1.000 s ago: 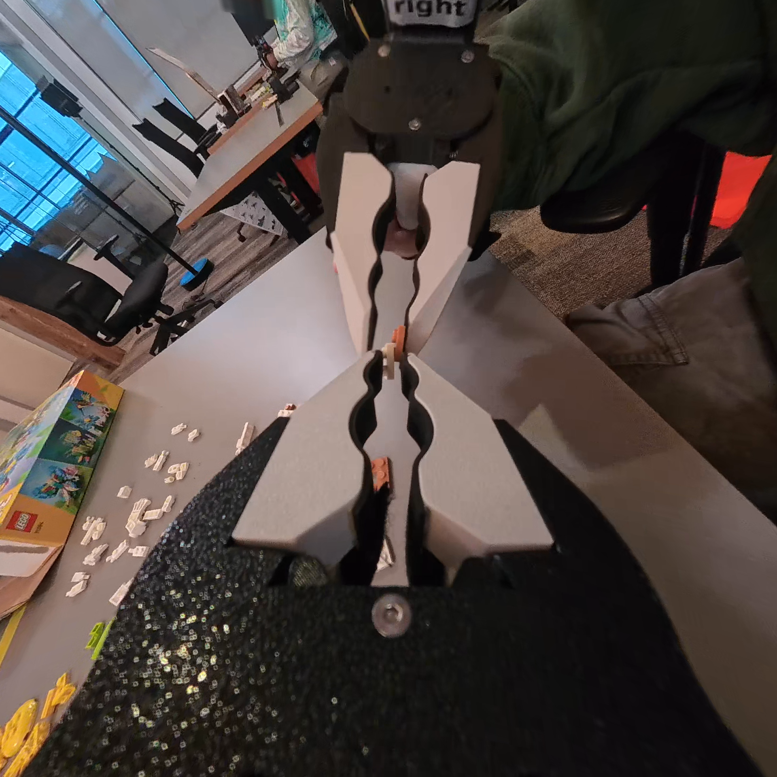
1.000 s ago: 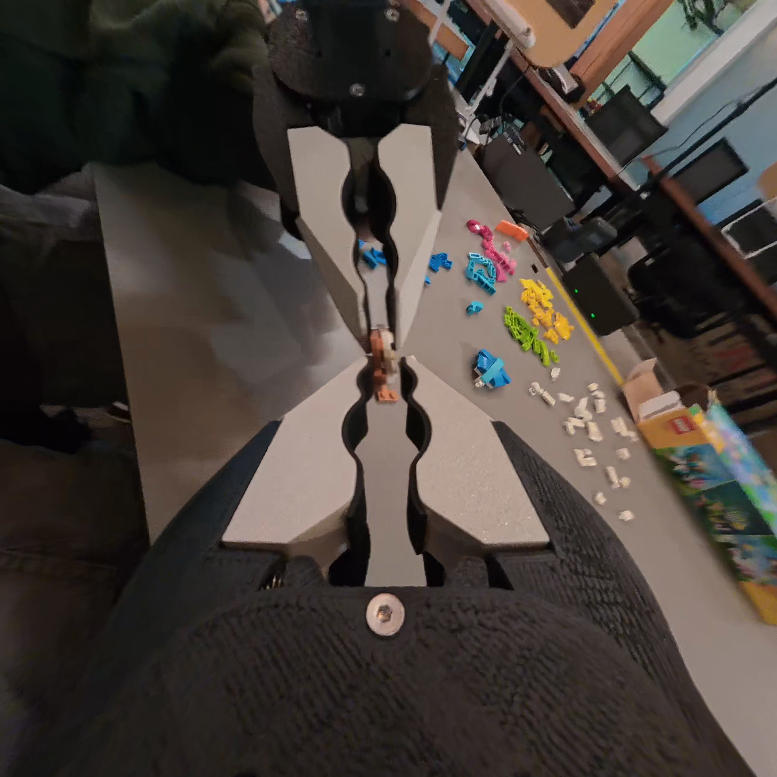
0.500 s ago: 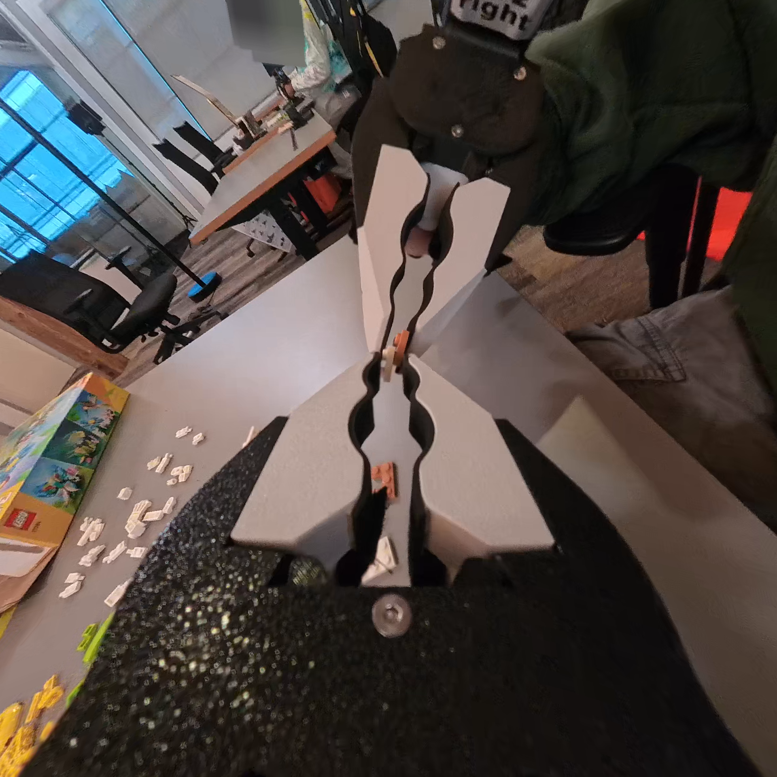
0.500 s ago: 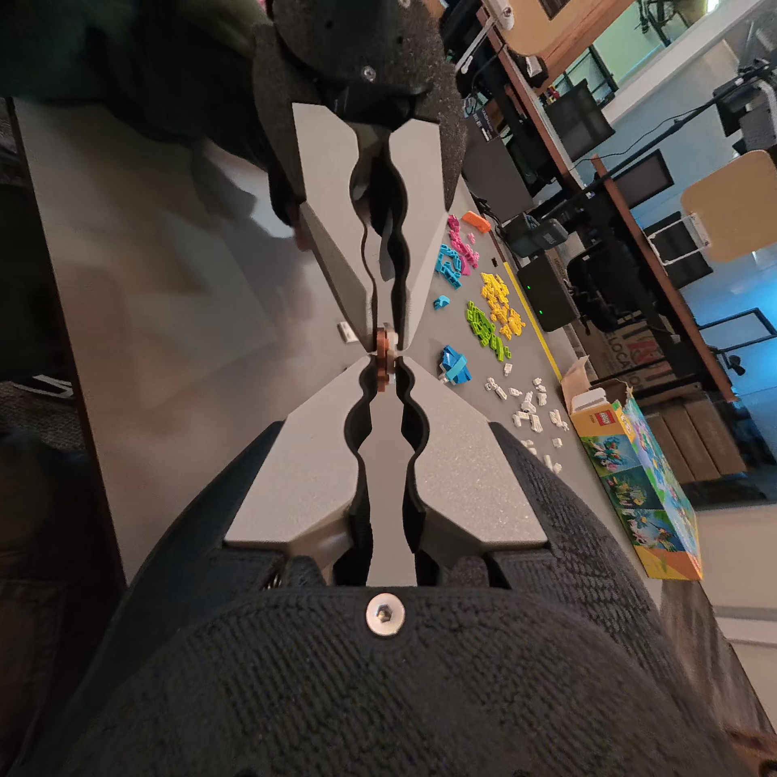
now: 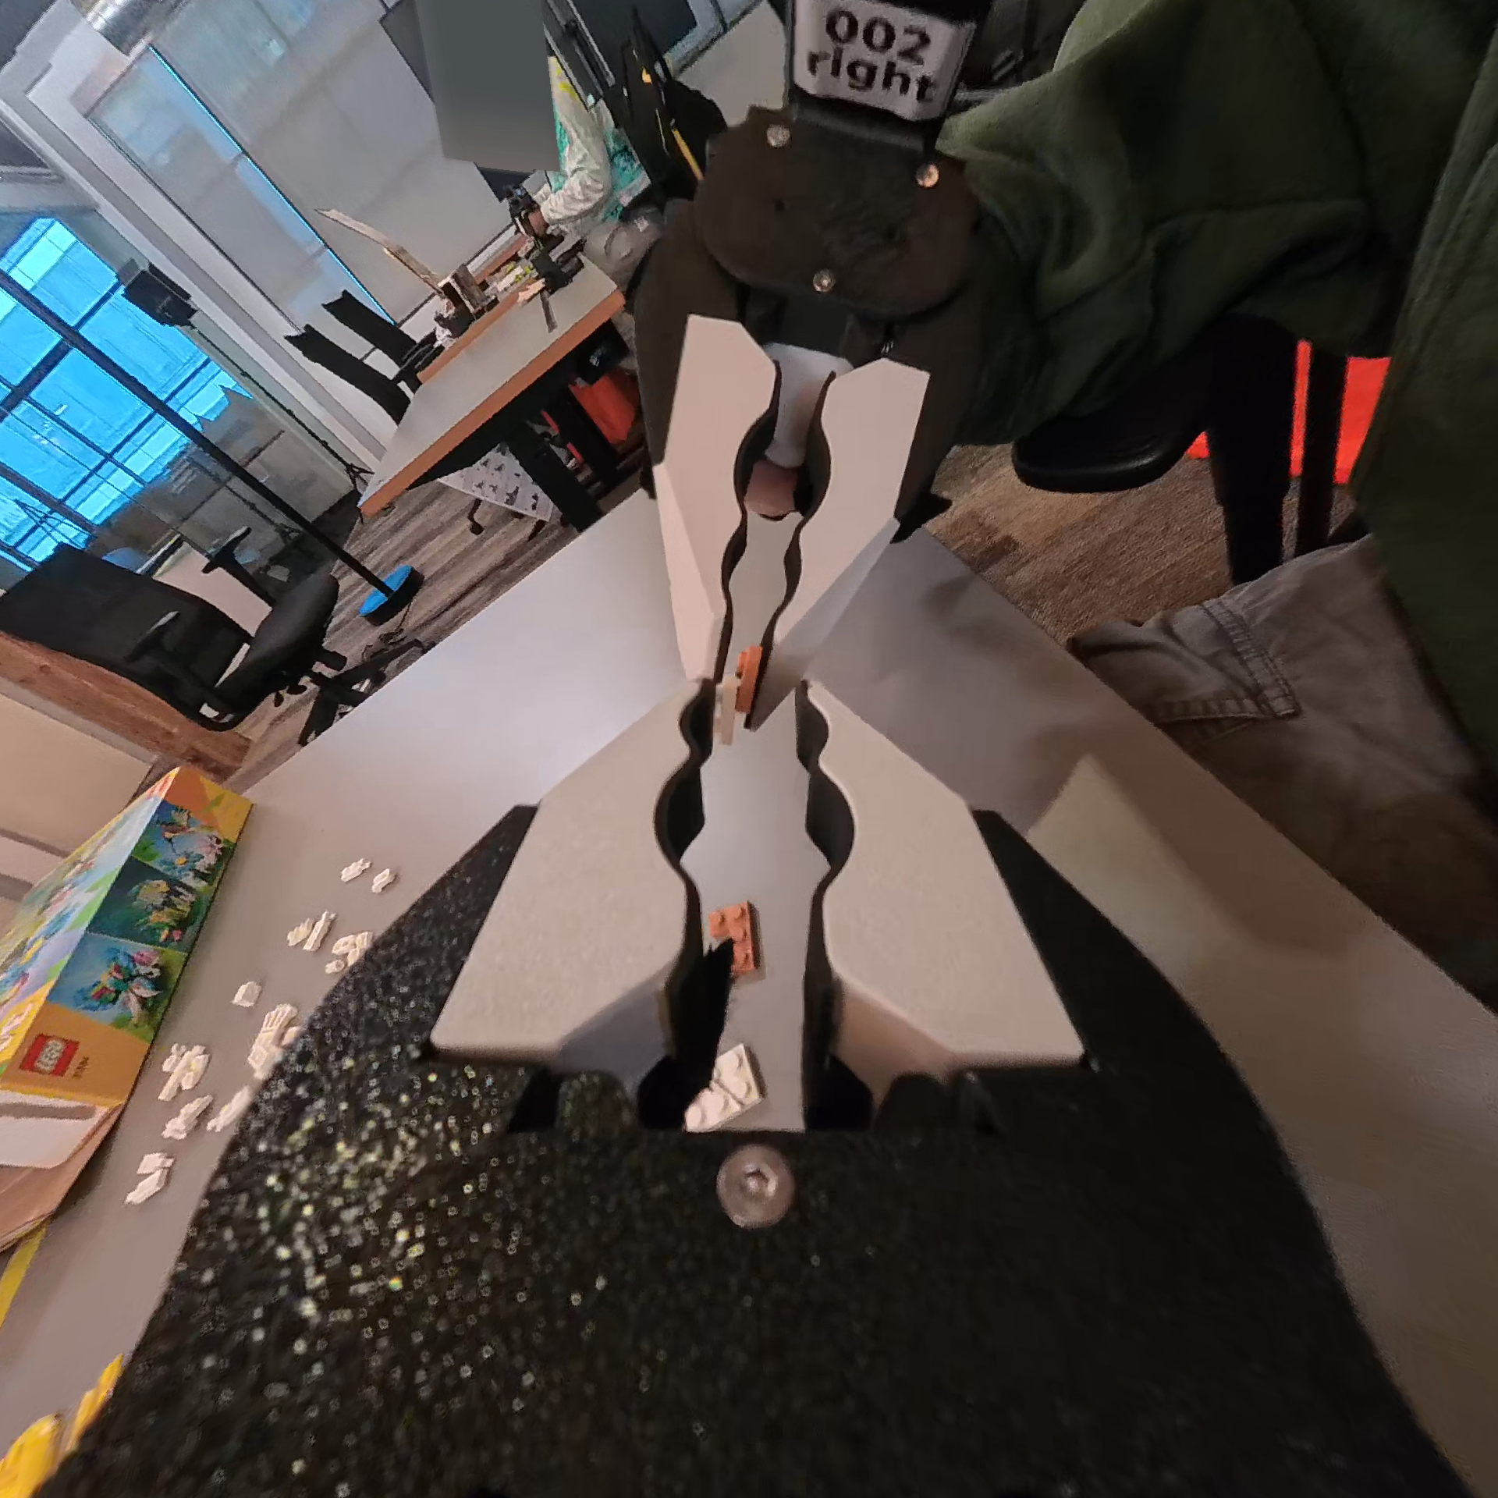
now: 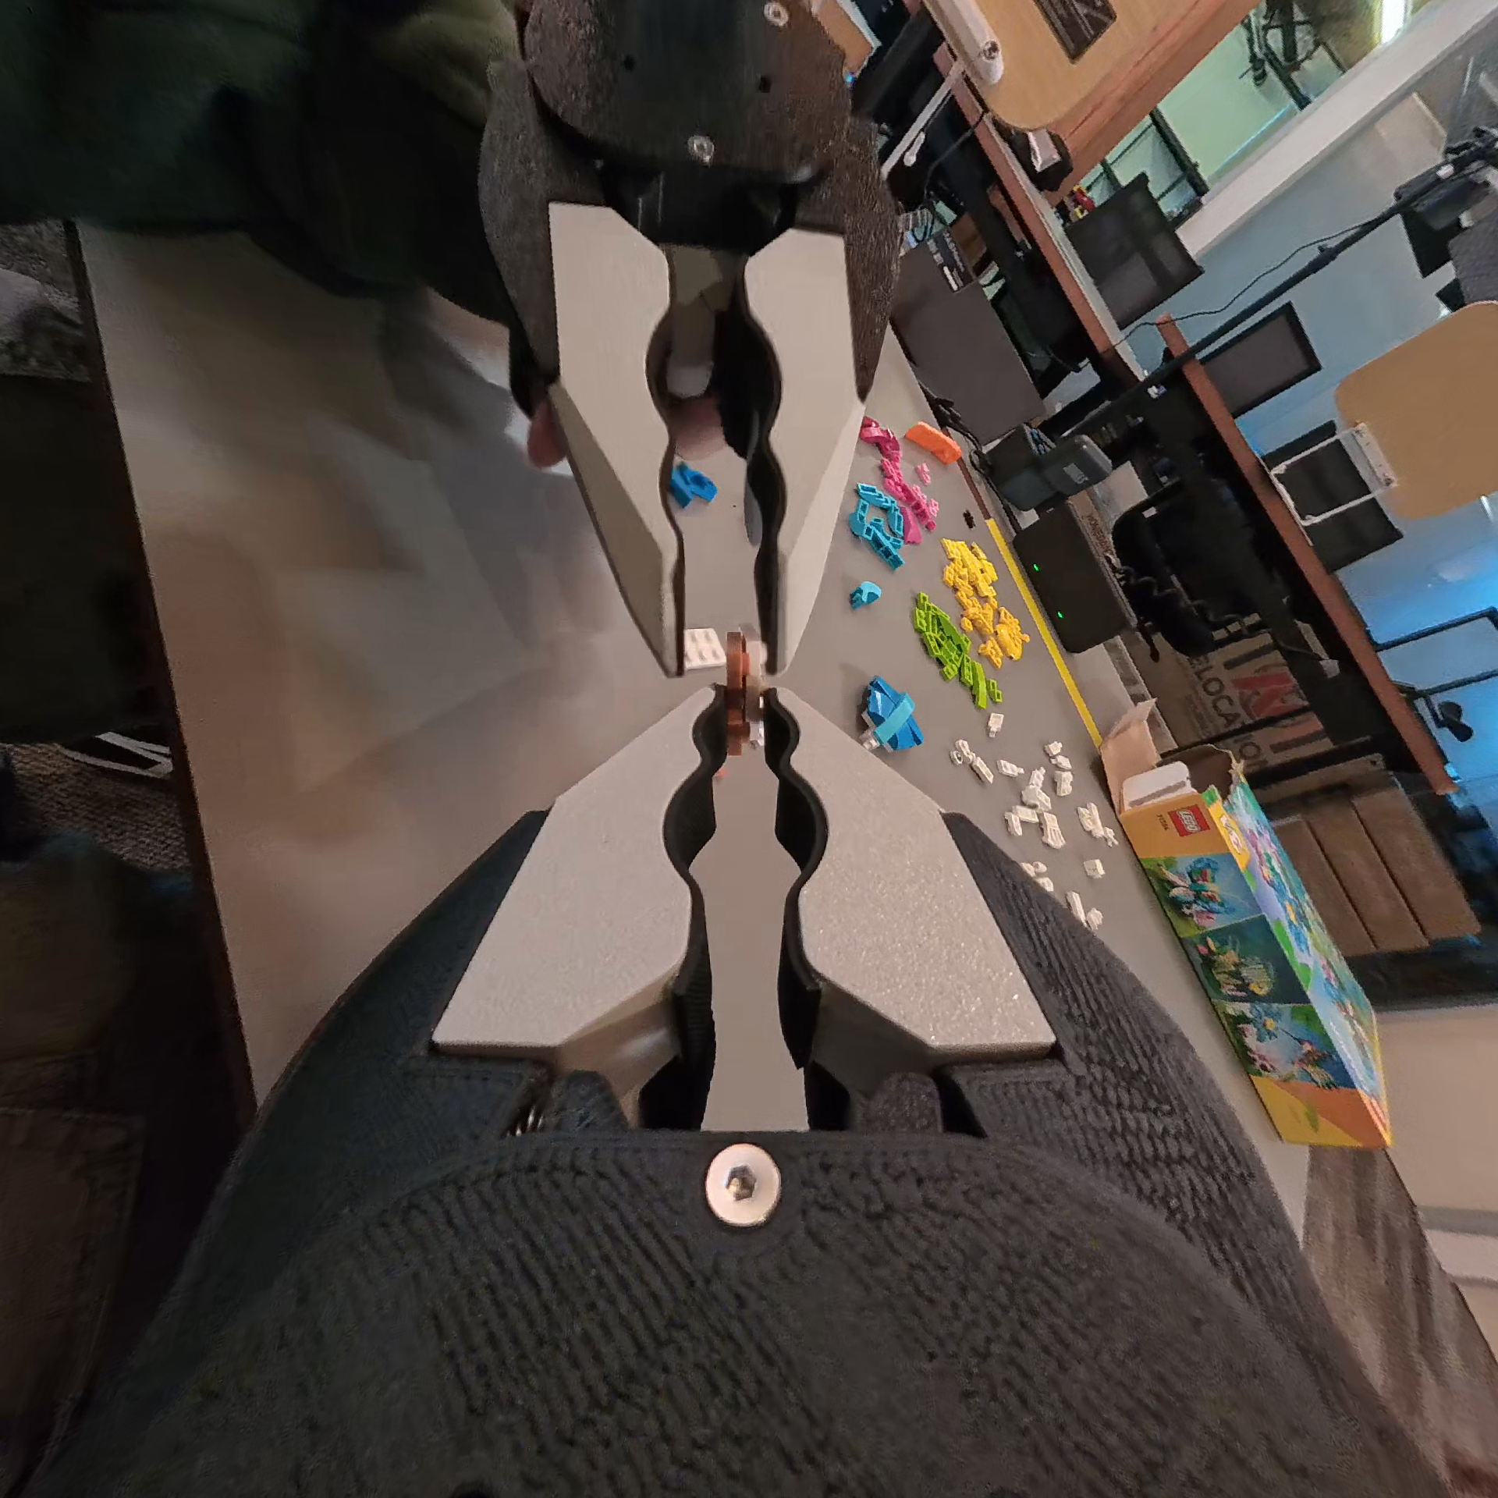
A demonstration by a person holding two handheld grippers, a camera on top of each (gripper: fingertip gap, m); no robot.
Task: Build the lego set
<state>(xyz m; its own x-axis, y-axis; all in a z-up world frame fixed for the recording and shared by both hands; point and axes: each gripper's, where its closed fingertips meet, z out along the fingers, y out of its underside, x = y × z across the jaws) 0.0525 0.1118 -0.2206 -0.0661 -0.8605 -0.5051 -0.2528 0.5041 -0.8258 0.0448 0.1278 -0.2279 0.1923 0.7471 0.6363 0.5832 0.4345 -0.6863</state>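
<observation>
My two grippers meet tip to tip above the grey table (image 5: 502,648). My right gripper (image 6: 742,699) is shut on a small orange-brown plate (image 6: 736,689) with a white piece (image 6: 757,652) stuck to its side. In the left wrist view the same orange plate (image 5: 751,669) and white piece (image 5: 727,713) sit between the right gripper's fingers (image 5: 697,567). My left gripper (image 5: 750,695) is open around the stack. Its left pad is beside the white piece and its right pad stands clear. It also shows in the right wrist view (image 6: 721,666).
A loose orange plate (image 5: 738,940) and a white plate (image 5: 729,1086) lie on the table under my left gripper. White pieces (image 6: 1046,811), a blue model (image 6: 892,713), and green (image 6: 952,640), yellow (image 6: 981,592), cyan (image 6: 879,519) and pink (image 6: 900,478) piles lie beside a toy box (image 6: 1264,956).
My left jaws have parted and let go of the white piece. It stays joined to the orange plate in my right gripper. Both grippers have tilted a little.
</observation>
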